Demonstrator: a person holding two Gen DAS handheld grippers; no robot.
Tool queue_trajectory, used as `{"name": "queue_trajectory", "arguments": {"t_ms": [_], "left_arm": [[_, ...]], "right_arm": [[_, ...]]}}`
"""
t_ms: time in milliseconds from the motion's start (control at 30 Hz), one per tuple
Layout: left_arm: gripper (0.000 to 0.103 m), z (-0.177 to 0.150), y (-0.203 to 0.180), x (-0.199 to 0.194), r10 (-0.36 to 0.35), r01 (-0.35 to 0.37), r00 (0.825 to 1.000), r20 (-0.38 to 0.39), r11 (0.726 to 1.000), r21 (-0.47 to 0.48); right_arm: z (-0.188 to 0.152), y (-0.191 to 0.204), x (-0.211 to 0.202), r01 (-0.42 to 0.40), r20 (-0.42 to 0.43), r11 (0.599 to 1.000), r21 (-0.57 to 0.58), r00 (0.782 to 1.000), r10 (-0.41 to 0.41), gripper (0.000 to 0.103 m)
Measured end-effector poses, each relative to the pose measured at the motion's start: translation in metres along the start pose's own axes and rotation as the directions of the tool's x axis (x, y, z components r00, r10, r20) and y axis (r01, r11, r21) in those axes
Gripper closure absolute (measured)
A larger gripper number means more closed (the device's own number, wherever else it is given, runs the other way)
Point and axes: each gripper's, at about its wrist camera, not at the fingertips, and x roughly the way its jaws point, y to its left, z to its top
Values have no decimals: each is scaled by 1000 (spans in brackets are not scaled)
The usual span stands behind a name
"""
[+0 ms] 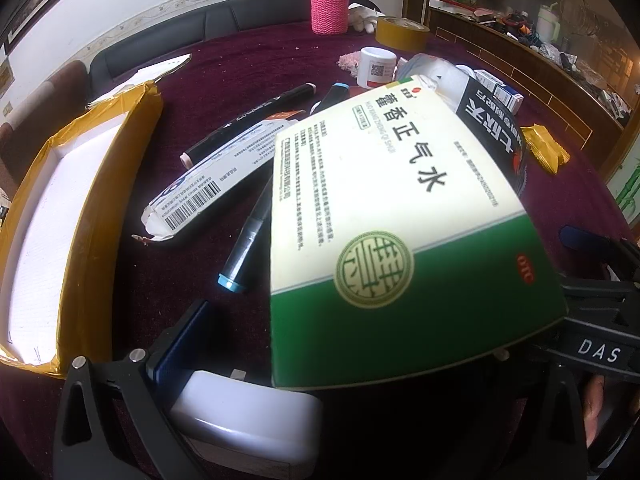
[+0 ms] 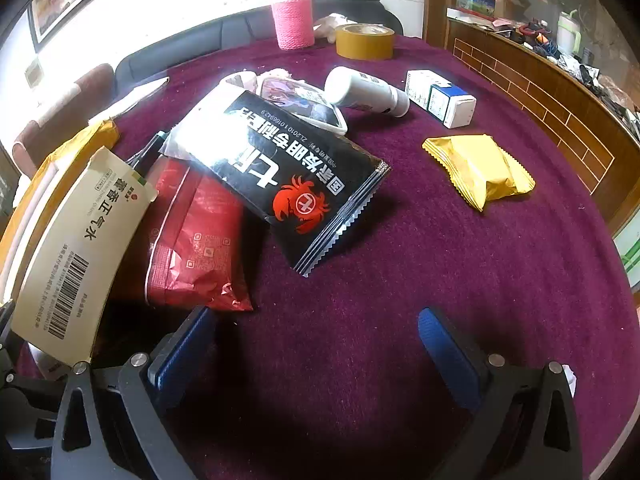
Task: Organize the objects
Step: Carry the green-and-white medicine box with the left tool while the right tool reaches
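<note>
In the left wrist view my left gripper (image 1: 320, 344) is shut on a green-and-cream medicine box (image 1: 400, 216), which it holds lifted and tilted above the table; only its left finger (image 1: 180, 344) shows. The same box shows at the left edge of the right wrist view (image 2: 80, 240). An open foam box wrapped in yellow tape (image 1: 52, 216) lies to the left. My right gripper (image 2: 316, 344) is open and empty above bare purple cloth, near a red pouch (image 2: 196, 236) and a black crab-logo packet (image 2: 288, 176).
On the purple table (image 2: 400, 280) lie a toothpaste box (image 1: 216, 176), markers (image 1: 248, 124), a white bottle (image 2: 364, 92), a small white box (image 2: 440, 100), a yellow packet (image 2: 476, 168), a tape roll (image 2: 364, 42) and a pink knit-covered flask (image 2: 292, 16). A wooden counter (image 2: 560, 92) stands at right.
</note>
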Motion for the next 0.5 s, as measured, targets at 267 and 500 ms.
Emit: {"name": "queue_trajectory", "arguments": {"t_ms": [267, 500], "left_arm": [[0, -5, 15, -38, -133, 129, 987, 91, 990, 57], [15, -5, 45, -71, -245, 235, 963, 110, 967, 100]], "right_arm": [[0, -5, -2, -31, 11, 999, 21, 999, 30, 0], [0, -4, -2, -32, 13, 999, 22, 999, 32, 0]]}}
